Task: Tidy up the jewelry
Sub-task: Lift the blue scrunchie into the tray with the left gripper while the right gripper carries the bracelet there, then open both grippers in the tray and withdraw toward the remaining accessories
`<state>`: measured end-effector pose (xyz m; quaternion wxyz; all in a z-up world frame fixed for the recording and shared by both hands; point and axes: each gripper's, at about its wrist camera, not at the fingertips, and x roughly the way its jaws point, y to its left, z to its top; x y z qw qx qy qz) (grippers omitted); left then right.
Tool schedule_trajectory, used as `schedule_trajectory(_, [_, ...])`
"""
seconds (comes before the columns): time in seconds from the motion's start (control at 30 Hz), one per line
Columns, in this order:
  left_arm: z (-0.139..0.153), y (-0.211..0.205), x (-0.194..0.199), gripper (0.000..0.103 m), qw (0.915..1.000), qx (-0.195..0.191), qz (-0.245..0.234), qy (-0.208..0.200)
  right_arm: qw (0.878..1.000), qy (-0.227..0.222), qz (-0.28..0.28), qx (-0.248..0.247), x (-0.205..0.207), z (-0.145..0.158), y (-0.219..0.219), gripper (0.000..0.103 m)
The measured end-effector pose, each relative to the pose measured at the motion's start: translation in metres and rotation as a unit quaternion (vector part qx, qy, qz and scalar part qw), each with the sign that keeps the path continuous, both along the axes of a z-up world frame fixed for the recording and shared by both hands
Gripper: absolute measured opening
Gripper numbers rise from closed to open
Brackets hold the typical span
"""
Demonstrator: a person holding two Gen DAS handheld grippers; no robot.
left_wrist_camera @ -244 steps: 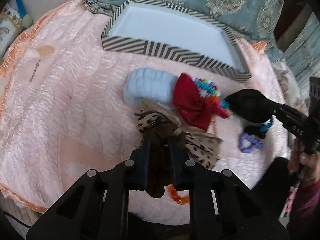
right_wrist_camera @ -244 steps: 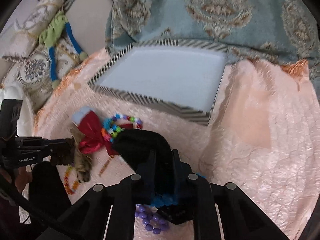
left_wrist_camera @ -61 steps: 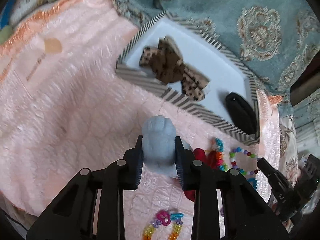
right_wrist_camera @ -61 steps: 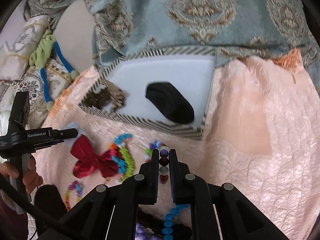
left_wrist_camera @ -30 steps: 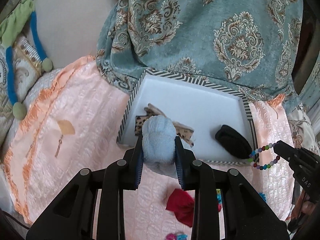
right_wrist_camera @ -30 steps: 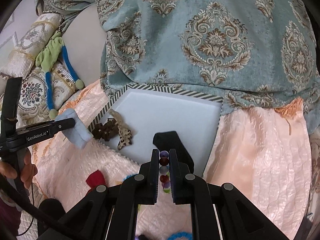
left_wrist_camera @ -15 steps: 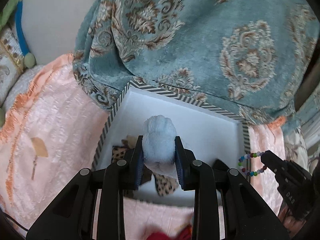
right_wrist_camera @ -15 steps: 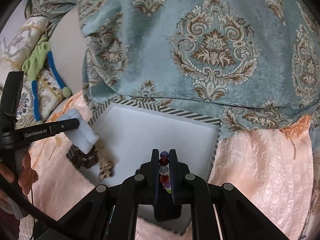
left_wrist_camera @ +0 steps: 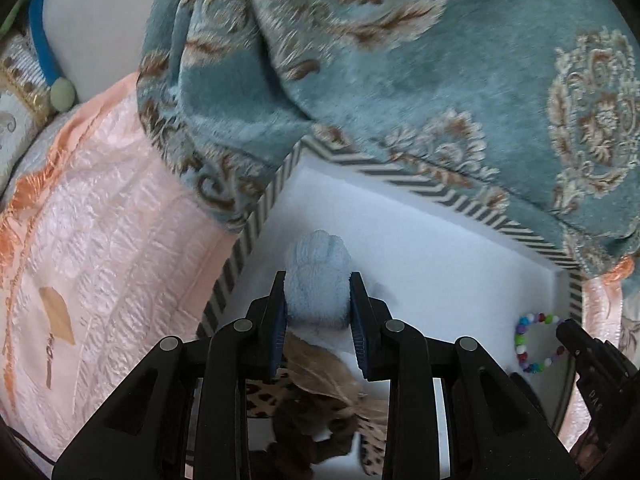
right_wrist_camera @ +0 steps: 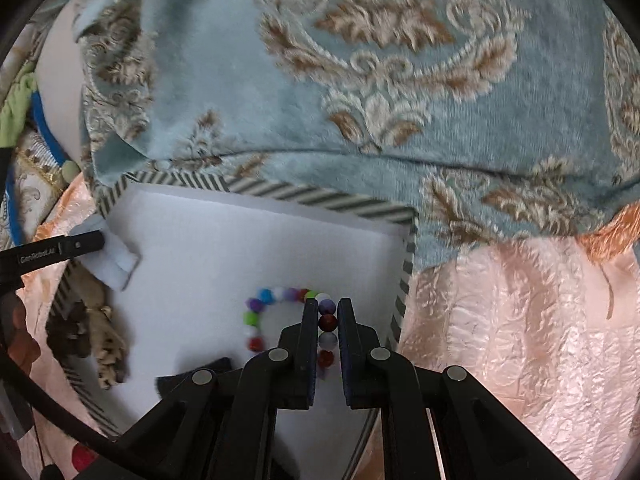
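Fleece-like pale blue fabric, a soft rolled hair accessory [left_wrist_camera: 318, 280], is pinched between the pads of the left tongs [left_wrist_camera: 319, 312] in the left wrist view. The tongs stand partly open only because the roll fills the gap; both pads press its sides. The roll hangs over the white foam floor of the striped-rim shallow tray [left_wrist_camera: 256, 220], near its left wall, apparently so that it can be set down clear of the leopard-print fabric bow [left_wrist_camera: 320, 404] already lying in the near part of the tray. At the right, the right tongs [left_wrist_camera: 568, 326] hold the multicoloured bead bracelet [left_wrist_camera: 534, 344] over the tray's right side. A teal damask blanket [left_wrist_camera: 400, 80] overlaps the tray's far rim; a peach quilted bedspread [left_wrist_camera: 100, 240] lies beneath.

In the right wrist view, the right tongs [right_wrist_camera: 328, 320] are almost fully closed, gripping one run of the bracelet [right_wrist_camera: 264, 312]; the remaining loop hangs out to the left over the foam. A black object [right_wrist_camera: 192, 376], partly hidden, lies just below it. Grip by the strand appears intended to let the loop settle flat beside that object. The left tongs [right_wrist_camera: 86, 245] and blue roll [right_wrist_camera: 118, 264] sit at the tray's left edge, well apart from the bracelet. In my judgement both pieces are positioned for release; neither is yet let go.
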<state>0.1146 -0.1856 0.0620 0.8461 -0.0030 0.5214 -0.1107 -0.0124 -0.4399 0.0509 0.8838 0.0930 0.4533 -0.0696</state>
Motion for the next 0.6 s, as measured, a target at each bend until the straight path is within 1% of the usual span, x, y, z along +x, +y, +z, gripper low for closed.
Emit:
schedule_trajectory(0.07, [-0.003, 0.003, 0.001, 0.028, 1.0, 0.0, 0.004, 0.0, 1.0, -0.001, -0.007, 0.0, 0.0, -0.004, -0.002, 0.009])
schedule_trajectory(0.13, [-0.002, 0.004, 0.0, 0.036, 1.0, 0.001, 0.008, -0.005, 1.0, 0.001, -0.012, -0.006, -0.001, -0.007, -0.003, 0.009])
schedule_trajectory(0.17, [-0.001, 0.003, -0.001, 0.037, 0.9999, 0.004, 0.008, -0.008, 1.0, 0.004, -0.014, -0.008, 0.0, -0.007, -0.003, 0.009])
schedule_trajectory(0.2, [0.0, 0.002, -0.003, 0.043, 0.9999, 0.009, 0.006, -0.013, 1.0, 0.005, -0.014, -0.007, 0.0, -0.008, -0.003, 0.011])
schedule_trajectory(0.23, [0.0, 0.001, -0.004, 0.051, 0.9998, 0.014, 0.004, -0.015, 1.0, 0.004, -0.015, -0.008, -0.001, -0.007, -0.003, 0.013])
schedule_trajectory(0.3, [0.0, -0.002, -0.009, 0.062, 0.9996, 0.019, -0.001, -0.021, 1.0, -0.002, -0.009, -0.006, -0.003, -0.005, -0.001, 0.022])
schedule_trajectory(0.33, [0.0, -0.002, -0.011, 0.064, 0.9996, 0.018, -0.001, -0.023, 1.0, -0.004, -0.007, -0.005, -0.005, -0.003, 0.001, 0.025])
schedule_trajectory(0.4, [0.002, -0.003, -0.019, 0.064, 0.9996, 0.017, -0.001, -0.024, 1.0, -0.011, -0.002, -0.007, -0.01, 0.001, 0.006, 0.032])
schedule_trajectory(0.53, [0.007, 0.004, -0.031, 0.064, 0.9997, 0.009, -0.001, -0.024, 1.0, -0.015, 0.002, 0.0, -0.019, 0.005, 0.015, 0.034])
schedule_trajectory(0.6, [0.013, 0.006, -0.039, 0.064, 0.9994, 0.009, -0.003, -0.033, 1.0, -0.018, 0.001, 0.002, -0.031, 0.01, 0.017, 0.037])
